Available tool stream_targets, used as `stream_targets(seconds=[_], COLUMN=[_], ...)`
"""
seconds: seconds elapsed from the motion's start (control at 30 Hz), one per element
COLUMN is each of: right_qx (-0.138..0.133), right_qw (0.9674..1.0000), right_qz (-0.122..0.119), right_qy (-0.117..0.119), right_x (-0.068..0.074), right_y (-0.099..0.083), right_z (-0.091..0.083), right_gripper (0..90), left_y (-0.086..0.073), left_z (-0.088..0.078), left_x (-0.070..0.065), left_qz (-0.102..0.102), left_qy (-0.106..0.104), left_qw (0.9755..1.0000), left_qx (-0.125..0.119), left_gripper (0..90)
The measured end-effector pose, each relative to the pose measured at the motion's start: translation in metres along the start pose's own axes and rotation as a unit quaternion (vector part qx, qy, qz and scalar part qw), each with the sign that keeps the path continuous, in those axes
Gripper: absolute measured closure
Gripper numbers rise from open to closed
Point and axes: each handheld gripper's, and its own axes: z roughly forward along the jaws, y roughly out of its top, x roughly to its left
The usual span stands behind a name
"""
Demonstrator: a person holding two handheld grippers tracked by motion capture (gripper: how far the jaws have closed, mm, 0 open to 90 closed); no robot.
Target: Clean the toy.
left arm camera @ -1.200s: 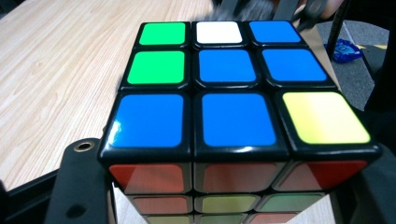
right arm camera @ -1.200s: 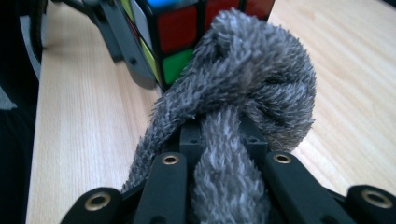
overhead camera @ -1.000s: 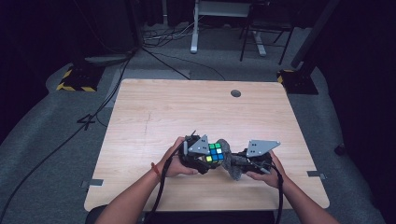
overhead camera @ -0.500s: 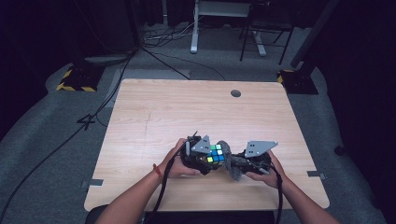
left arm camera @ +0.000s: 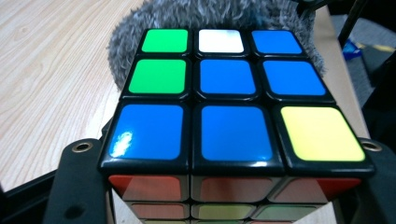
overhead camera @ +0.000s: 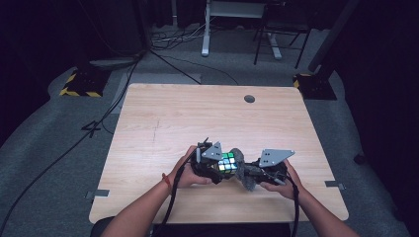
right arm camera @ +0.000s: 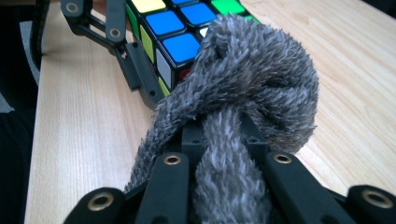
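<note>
A glossy plastic cube [left arm camera: 233, 126], its smooth stickers catching the light, met a fuzzy grey cloth [right arm camera: 252, 93] of rough, shaggy pile. Matt black fingers [right arm camera: 168, 186] with brass-coloured rivets gripped the cloth over a pale, smooth wood-grain surface [overhead camera: 197, 118].

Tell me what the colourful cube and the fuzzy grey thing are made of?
The cube looks like hard plastic: a black frame with glossy coloured squares that catch the light. The fuzzy grey cloth looks like soft, fluffy fabric, maybe microfibre or chenille, with short fuzzy fibres all over; it is bunched up against the cube. The table seems to be light wood or a wood-look top, with grain lines.
</note>
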Motion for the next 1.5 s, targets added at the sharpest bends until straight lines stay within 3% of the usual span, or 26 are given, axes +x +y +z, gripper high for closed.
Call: stream_targets(seconds=[0.1, 0.17, 0.23, 0.3, 0.37, 0.5, 0.63, 0.87, 1.07, 1.2, 1.3, 1.37, 1.5], right_qx=[-0.015, -0.029, -0.019, -0.011, -0.015, -0.012, -0.003, 0.033, -0.015, -0.015, -0.02, -0.002, 0.022], right_qw=[0.9999, 0.9995, 0.9995, 0.9994, 0.9996, 0.9998, 1.0, 0.9993, 0.9998, 0.9993, 0.9995, 0.9993, 0.9991], right_qz=[-0.007, -0.011, -0.023, -0.032, -0.022, -0.011, 0.001, 0.011, -0.009, -0.031, -0.018, -0.025, -0.001], right_qy=[0.0, 0.005, 0.006, 0.003, 0.001, -0.011, -0.006, -0.015, -0.012, -0.014, -0.013, -0.027, -0.036], right_x=[0.001, 0.004, 0.009, 0.011, 0.008, 0.001, -0.005, -0.013, 0.0, 0.01, 0.007, 0.004, -0.007], right_y=[0.005, 0.009, 0.012, 0.012, 0.009, 0.005, -0.002, -0.011, 0.005, 0.016, 0.016, 0.015, 0.005], right_z=[-0.004, -0.006, -0.004, -0.002, -0.003, -0.006, -0.003, 0.003, -0.009, -0.007, -0.006, -0.003, 0.001], right_gripper=[77.5, 77.6, 77.6, 77.6, 77.6, 77.6, 77.6, 77.6, 77.6, 77.5, 77.5, 77.5, 77.6], left_y=[0.001, 0.001, 0.002, 0.002, 0.001, 0.003, 0.004, 0.005, 0.005, 0.006, 0.006, 0.006, 0.007], left_z=[0.003, 0.008, 0.016, 0.019, 0.018, 0.012, 0.007, 0.0, 0.009, 0.013, 0.011, 0.01, 0.004], left_x=[-0.002, -0.006, -0.015, -0.016, -0.014, -0.013, -0.012, -0.012, -0.013, -0.015, -0.015, -0.015, -0.014], left_qz=[0.005, 0.027, 0.06, 0.067, 0.056, 0.056, 0.056, 0.058, 0.061, 0.065, 0.067, 0.065, 0.067], left_qy=[0.019, 0.02, 0.029, 0.028, 0.024, 0.028, 0.03, 0.031, 0.022, 0.022, 0.026, 0.025, 0.025], left_qw=[0.9996, 0.9988, 0.9963, 0.9953, 0.9966, 0.9973, 0.9974, 0.9977, 0.9973, 0.997, 0.9968, 0.9971, 0.9971], left_qx=[0.018, 0.037, 0.055, 0.065, 0.055, 0.039, 0.034, 0.016, 0.032, 0.037, 0.035, 0.032, 0.025], left_gripper=[27.1, 31.2, 33.4, 33.6, 33.7, 33.6, 33.7, 33.7, 33.7, 33.7, 33.7, 33.7, 33.7])
